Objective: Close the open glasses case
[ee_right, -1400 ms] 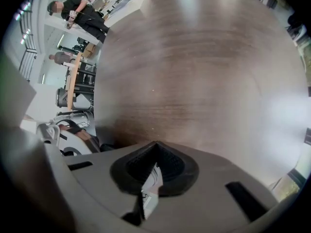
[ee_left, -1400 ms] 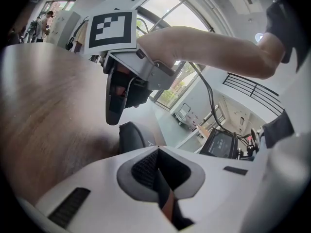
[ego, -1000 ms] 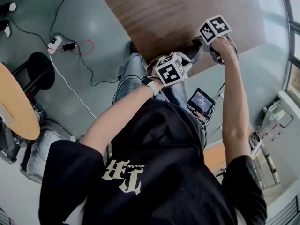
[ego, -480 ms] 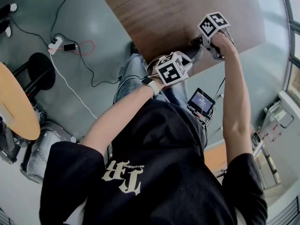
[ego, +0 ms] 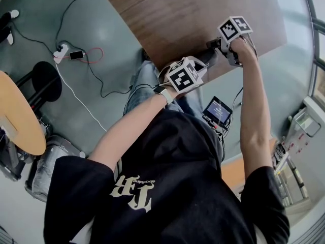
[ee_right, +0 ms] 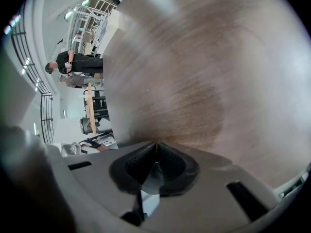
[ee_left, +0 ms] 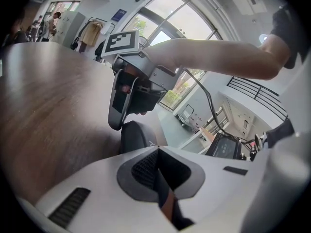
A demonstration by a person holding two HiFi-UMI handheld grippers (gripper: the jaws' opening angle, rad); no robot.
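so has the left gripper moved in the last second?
No, barely: in the head view the left gripper sits at the same spot over the near edge of the table.

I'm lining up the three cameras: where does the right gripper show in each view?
Head view: right gripper, upper right, at the wooden table's near edge.
Left gripper view: the gripper left of centre, under its marker cube, tips down by the table.
Right gripper view: the gripper itself along the bottom, jaws together.
Shared landmark: the brown table top.
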